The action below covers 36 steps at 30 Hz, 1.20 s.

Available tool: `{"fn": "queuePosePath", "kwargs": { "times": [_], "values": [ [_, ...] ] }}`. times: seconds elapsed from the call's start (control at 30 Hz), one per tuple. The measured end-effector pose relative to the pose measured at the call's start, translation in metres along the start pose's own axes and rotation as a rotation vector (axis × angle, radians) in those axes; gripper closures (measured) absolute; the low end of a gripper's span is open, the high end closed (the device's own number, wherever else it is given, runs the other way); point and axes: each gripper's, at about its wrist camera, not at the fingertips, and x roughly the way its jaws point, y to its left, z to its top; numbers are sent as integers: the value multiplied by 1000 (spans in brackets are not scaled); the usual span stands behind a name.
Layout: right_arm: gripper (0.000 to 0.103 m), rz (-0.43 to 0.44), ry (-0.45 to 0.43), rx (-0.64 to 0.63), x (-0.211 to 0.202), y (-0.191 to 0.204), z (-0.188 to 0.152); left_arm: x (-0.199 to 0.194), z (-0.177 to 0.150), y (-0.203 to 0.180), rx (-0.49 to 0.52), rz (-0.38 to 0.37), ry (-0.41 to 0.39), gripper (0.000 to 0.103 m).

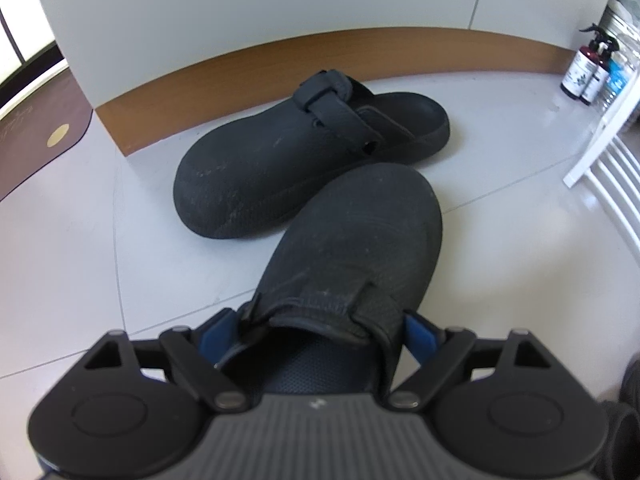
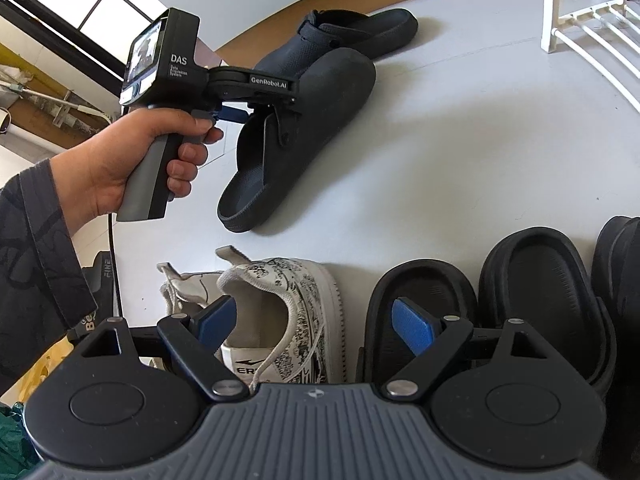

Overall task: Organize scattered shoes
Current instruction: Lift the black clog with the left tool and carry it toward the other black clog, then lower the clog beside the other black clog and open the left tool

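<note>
Left hand-held gripper (image 1: 316, 330) spread wide, blue pads flanking near dark clog (image 1: 344, 248) at its strap; contact with pads unclear. Second dark clog (image 1: 280, 160) lies just beyond near clog, toe-to-toe, touching, by wood baseboard (image 1: 360, 52). Right hand-held gripper (image 2: 316, 328) spread, empty, above patterned white sneaker (image 2: 288, 312) and black slides (image 2: 480, 300), well nearer than near clog.
</note>
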Motion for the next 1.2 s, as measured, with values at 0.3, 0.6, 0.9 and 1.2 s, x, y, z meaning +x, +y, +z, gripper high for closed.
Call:
{"fn": "queuePosePath", "kwargs": {
  "times": [0.3,0.6,0.9,1.2],
  "values": [
    [14,-28,-42,10,-3,-10,12,-12,-17,-14,89,-77,5,19],
    [14,-68,-67,-18,-3,-22,17,-52,-32,-14,66,-222,-31,21],
    [14,-104,-112,-122,-2,-17,31,-91,-53,12,-30,-256,-73,21],
    [14,-127,-178,-268,3,-1,47,-123,-86,29,-206,-257,-89,20]
  ]
}}
